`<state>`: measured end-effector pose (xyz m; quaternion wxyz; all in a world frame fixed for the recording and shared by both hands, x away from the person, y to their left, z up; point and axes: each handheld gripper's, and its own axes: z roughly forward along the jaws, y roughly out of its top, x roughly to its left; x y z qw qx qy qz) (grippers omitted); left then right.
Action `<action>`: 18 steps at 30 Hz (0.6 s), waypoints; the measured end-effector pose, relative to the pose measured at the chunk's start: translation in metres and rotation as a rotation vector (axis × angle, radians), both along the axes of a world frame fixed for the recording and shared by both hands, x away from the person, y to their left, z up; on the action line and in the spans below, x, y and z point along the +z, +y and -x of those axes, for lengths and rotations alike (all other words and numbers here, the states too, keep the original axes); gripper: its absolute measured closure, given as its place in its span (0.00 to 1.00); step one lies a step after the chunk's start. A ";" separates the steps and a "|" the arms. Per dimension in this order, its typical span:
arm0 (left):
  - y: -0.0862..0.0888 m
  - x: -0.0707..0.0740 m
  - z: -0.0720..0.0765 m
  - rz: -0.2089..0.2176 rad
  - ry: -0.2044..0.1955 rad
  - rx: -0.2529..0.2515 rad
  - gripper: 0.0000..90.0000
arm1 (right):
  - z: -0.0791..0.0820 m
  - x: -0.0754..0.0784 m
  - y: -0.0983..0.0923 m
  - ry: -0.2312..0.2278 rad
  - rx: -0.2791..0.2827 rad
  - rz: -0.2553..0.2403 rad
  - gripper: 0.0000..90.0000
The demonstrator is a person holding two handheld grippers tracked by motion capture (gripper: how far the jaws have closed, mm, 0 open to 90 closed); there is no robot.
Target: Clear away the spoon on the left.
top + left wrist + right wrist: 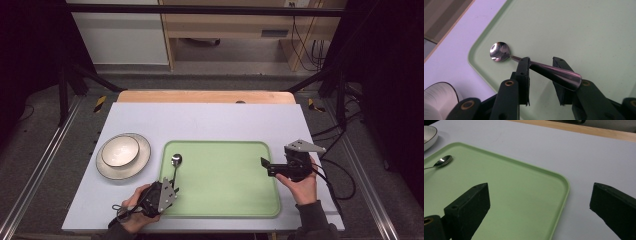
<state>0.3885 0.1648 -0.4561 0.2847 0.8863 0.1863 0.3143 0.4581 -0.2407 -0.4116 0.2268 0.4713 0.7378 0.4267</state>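
A metal spoon (pixel 175 165) lies with its bowl (pixel 499 51) on the near left part of a green tray (pixel 225 180). My left gripper (pixel 171 188) is at the tray's front left corner. Its jaws (pixel 541 62) are closed on the spoon's handle (pixel 554 72), which crosses them at a slant and rises toward the camera. My right gripper (pixel 265 164) hovers at the tray's right side, pointing left. In the right gripper view its jaws (pixel 540 190) stand wide open with nothing between them, straddling the tray's corner (pixel 564 182); the spoon (pixel 442 161) shows far off.
A white bowl (pixel 120 150) sits on a cream plate (pixel 140 165) left of the tray, on the pale table top (pixel 210 117). A wooden strip (pixel 205 96) runs along the table's far edge. Dark frame posts and cables flank both sides.
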 end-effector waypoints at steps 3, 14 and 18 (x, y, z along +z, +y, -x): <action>-0.001 -0.001 0.000 0.002 0.011 -0.003 0.73 | 0.000 0.000 0.000 0.002 0.001 0.001 0.04; -0.001 -0.003 -0.001 -0.001 0.040 -0.001 0.67 | 0.000 0.000 0.000 0.005 0.001 0.003 0.04; -0.002 -0.003 -0.002 -0.008 0.045 -0.003 0.66 | 0.000 -0.001 0.000 0.005 0.003 0.006 0.04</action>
